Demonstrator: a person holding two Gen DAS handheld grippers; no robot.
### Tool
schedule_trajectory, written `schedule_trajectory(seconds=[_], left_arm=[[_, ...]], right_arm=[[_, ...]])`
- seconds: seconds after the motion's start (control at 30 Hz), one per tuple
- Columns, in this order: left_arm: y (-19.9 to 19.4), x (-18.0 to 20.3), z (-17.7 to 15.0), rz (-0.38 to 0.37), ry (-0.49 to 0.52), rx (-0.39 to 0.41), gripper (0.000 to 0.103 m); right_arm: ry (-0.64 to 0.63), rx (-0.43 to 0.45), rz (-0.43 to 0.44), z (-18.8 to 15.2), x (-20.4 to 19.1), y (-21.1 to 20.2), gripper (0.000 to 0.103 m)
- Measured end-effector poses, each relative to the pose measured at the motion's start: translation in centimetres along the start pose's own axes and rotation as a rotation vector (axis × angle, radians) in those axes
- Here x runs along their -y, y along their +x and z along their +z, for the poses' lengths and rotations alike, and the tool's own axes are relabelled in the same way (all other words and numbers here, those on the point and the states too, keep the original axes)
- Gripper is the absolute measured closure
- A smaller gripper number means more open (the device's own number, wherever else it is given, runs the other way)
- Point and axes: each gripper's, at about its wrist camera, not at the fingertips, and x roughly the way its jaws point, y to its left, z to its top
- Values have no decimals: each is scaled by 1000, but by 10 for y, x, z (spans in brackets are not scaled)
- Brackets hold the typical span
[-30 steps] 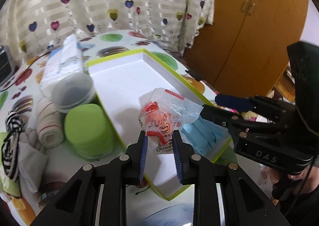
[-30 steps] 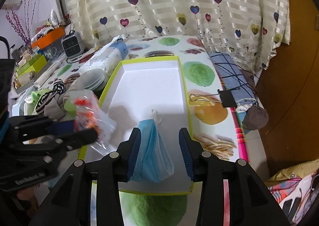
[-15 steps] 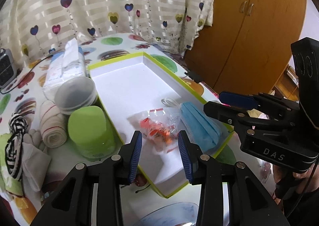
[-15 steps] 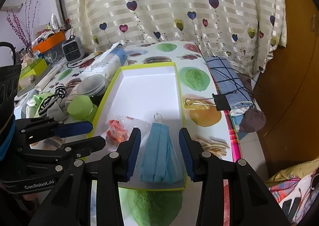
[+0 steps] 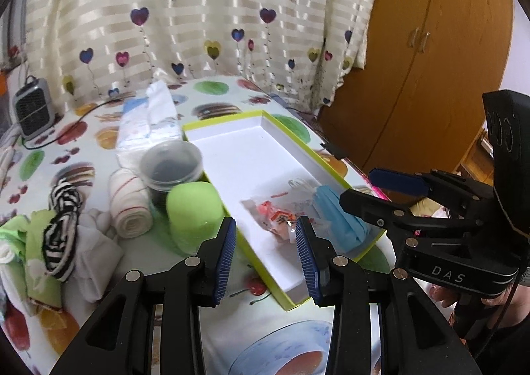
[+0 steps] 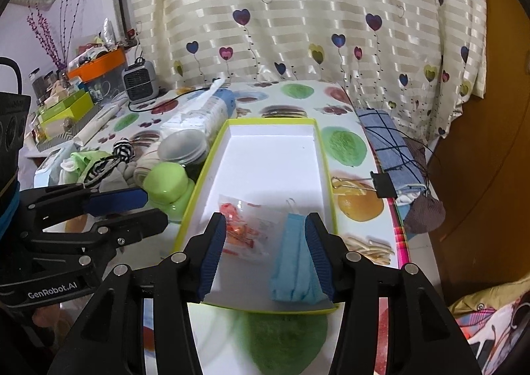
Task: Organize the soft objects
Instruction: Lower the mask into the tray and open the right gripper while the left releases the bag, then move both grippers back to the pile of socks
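I hold both claws open above the white, green-rimmed shallow box (image 6: 318, 140): left claw (image 5: 265, 252) empty, right claw (image 6: 266, 251) over the folded blue face mask (image 6: 293, 259).

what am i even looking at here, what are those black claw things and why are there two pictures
The black claws are hand-held grippers: a person carries one in each hand, with no robot arm. Each has a fisheye camera looking along its two blue-padded fingers, so you get one picture per hand.

In the left wrist view, the left gripper fills the bottom, open and empty. The right gripper is open and empty too.

On the fruit-print table sits a white tray with a green rim. In it lie a blue face mask and a clear packet with red contents. Beside the tray are a green container, a rolled cloth and a striped sock.
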Motion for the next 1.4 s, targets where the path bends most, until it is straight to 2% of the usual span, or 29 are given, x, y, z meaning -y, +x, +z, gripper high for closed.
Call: schedule_trajectory(seconds=[0.27,0.53,1.1,1.4], left_arm=[[-17,-14,-6,20,-35,28,67],[-27,-32,-14,53,-80,35,67],[-35,-76,-44,121,-196,10,67],[-50,-118,-61,203,-288,16,67]], right_arm=[[-35,10,18,4,-20,-6,52],[-78,-5,74,3,-42,-4,52],[-116,-37,162,-3,-78,9,52],[-166,-55,205,-2,-104,17,52]])
